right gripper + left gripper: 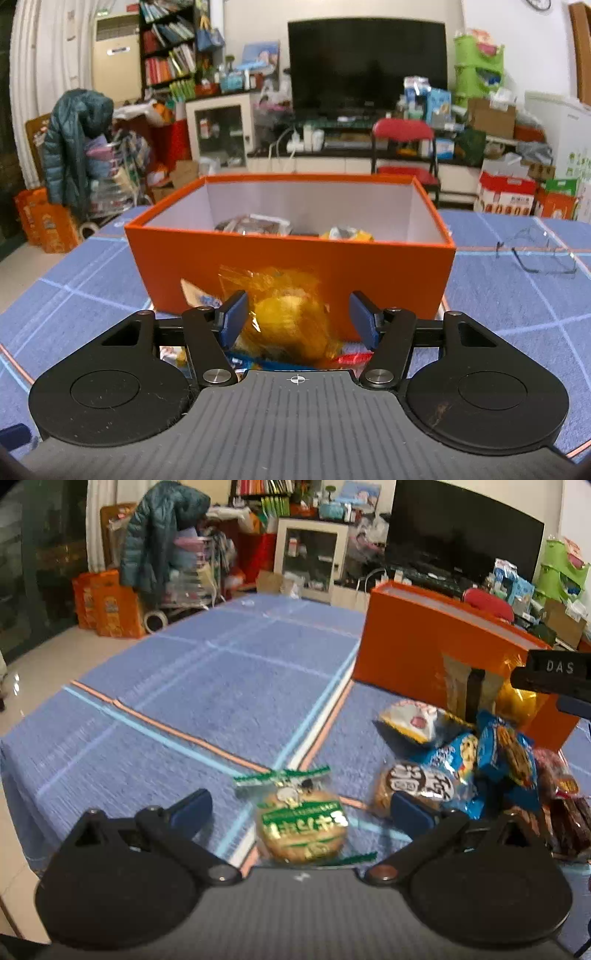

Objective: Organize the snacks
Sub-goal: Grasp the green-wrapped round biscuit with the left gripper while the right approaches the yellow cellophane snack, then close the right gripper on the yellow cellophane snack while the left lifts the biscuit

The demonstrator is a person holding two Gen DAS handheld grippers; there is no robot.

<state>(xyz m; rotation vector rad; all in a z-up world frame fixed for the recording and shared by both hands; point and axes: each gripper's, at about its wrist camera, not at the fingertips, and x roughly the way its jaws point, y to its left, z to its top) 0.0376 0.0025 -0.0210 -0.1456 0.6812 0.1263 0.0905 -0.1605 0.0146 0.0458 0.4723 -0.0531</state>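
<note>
- The right gripper (297, 319) hangs over the snack pile at the foot of the orange box (291, 258), fingers half-spread either side of the yellow packet (288, 317). The left pad seems to brush the wrapper and the right pad stands clear, so nothing is clamped yet.
- Risk: crinkly, slippery film. If the pads bite only loose wrapper, the packet could slide out on the lift and drop back onto the pile.
- The box wall rises just behind. A low carry could snag the packet on its rim.
- The left gripper (301, 806) is released wide around the green-labelled cookie (304, 821), which lies on the blue tablecloth (221, 686) near its front edge. A clumsy close could nudge it over that edge.
- The right gripper's arm pokes in beside the pile, so the two tools could bump.
</note>
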